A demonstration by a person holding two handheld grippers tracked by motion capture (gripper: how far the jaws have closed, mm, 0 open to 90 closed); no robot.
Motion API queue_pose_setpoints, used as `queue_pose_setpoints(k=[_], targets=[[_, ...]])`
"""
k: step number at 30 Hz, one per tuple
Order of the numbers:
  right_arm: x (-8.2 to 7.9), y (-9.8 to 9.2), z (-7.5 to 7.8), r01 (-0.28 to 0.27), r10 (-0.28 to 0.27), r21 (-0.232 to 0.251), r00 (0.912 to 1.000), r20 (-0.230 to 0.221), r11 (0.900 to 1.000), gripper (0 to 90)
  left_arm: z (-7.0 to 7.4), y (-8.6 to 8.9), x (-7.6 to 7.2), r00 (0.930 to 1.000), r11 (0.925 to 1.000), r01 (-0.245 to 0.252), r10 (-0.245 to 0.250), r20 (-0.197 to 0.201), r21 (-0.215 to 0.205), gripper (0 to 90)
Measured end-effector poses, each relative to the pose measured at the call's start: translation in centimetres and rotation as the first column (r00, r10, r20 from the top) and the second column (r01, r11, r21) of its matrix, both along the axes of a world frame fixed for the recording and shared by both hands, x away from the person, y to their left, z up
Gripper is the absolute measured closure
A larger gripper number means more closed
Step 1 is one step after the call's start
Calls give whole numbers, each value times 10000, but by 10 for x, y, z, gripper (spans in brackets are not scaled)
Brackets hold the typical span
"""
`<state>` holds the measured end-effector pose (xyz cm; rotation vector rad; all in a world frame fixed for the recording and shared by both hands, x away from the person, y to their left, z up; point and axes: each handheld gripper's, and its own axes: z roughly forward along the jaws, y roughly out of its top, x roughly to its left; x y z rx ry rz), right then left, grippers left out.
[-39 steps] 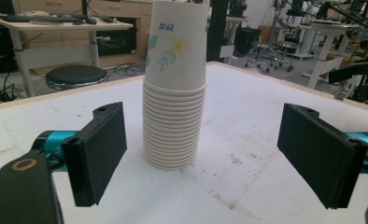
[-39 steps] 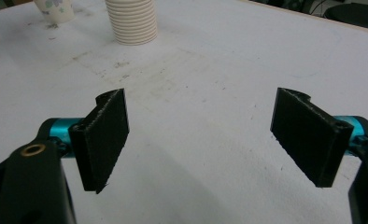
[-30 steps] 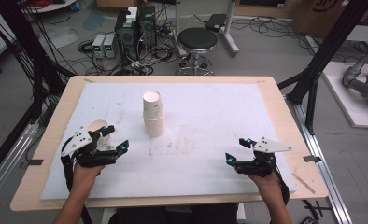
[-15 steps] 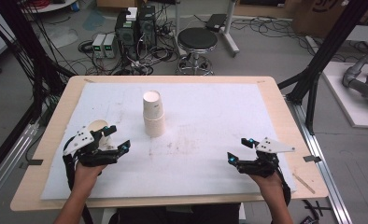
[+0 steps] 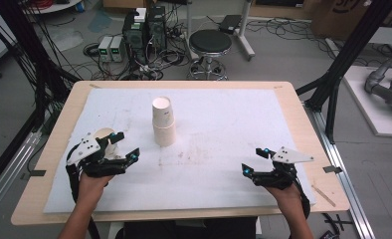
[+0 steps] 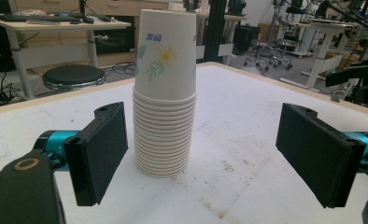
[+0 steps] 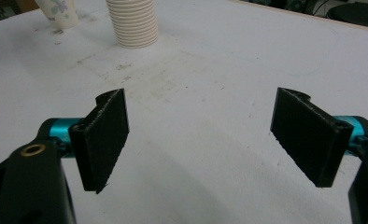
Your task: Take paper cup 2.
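A stack of upside-down paper cups point(image 5: 163, 122) stands on the white mat point(image 5: 224, 124), left of centre. In the left gripper view the stack point(image 6: 166, 93) rises just beyond the open jaws, its top cup printed with flowers. A single upright cup point(image 5: 104, 135) stands right behind my left gripper point(image 5: 126, 144), which is open and holds nothing. My right gripper point(image 5: 253, 160) rests open over the mat at the front right, far from the cups. In the right gripper view, the stack's base point(image 7: 131, 23) and the single cup point(image 7: 57, 13) sit far beyond its jaws.
The mat covers a wooden table point(image 5: 303, 114). A black stool point(image 5: 210, 45) and computer boxes point(image 5: 144, 30) stand on the floor behind the table. Black frame posts point(image 5: 343, 59) rise at both sides. Bare mat lies between the two grippers.
My left gripper has edged slightly forward and right, toward the stack. The right gripper and the cups have hardly moved.
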<state>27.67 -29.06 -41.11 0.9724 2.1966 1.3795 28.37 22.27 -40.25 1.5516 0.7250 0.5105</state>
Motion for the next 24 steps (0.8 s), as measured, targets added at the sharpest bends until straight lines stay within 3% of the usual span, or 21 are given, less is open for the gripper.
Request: queue_pose_setpoints(k=[12, 24], targets=[[-1, 0, 0, -75, 75, 18, 10000, 47, 10000, 198, 32, -7, 17, 9981, 9981, 613, -613, -53, -18, 167], [-1, 0, 0, -177, 177, 29, 9998, 56, 9998, 198, 61, -25, 43, 9974, 9970, 695, -689, -212, 326, 167]])
